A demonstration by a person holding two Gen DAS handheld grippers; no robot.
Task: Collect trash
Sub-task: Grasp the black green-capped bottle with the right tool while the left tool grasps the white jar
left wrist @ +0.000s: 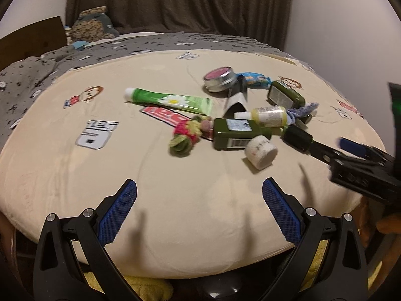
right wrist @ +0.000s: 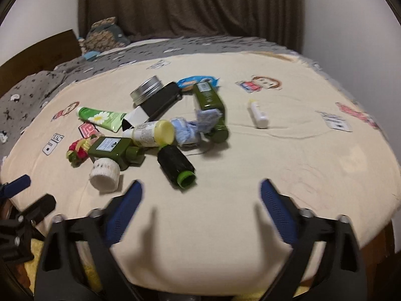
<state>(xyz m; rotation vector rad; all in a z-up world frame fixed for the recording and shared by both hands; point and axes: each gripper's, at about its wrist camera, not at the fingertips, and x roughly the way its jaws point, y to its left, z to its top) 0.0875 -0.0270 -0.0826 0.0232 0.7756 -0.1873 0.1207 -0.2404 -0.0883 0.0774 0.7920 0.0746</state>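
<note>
Trash is all in one pile on the cream blanket (right wrist: 250,225), and none of it looks picked up yet. No bin or bag shows in either view, so I cannot tell where the things should go.

The black bottle with the green rim (right wrist: 176,166) is a good landmark. It lies on its side at the near edge of the pile. Just left of it sits the white cap (right wrist: 104,175), touching a dark green square bottle (right wrist: 114,150). Left of that is a red and green yarn toy (right wrist: 77,150). Behind the black bottle lie a yellow-capped bottle (right wrist: 153,133), a blue cloth bundle (right wrist: 190,129) and a long green bottle (right wrist: 211,110). Farther back are the green daisy tube (right wrist: 101,119), a black box (right wrist: 155,106), a silver tin (right wrist: 147,90) and a blue wrapper (right wrist: 198,81). One small white tube (right wrist: 258,114) lies alone, well to the right of the black bottle.

The right claw (right wrist: 200,205) hangs just in front of the black bottle. Its jaws are wide apart and it holds nothing. The left claw (left wrist: 199,204) is also spread wide with nothing in it, nearer the white cap's side.

I think the job is only starting. Everything is left to gather, and the black bottle looks like the closest thing to take first.
</note>
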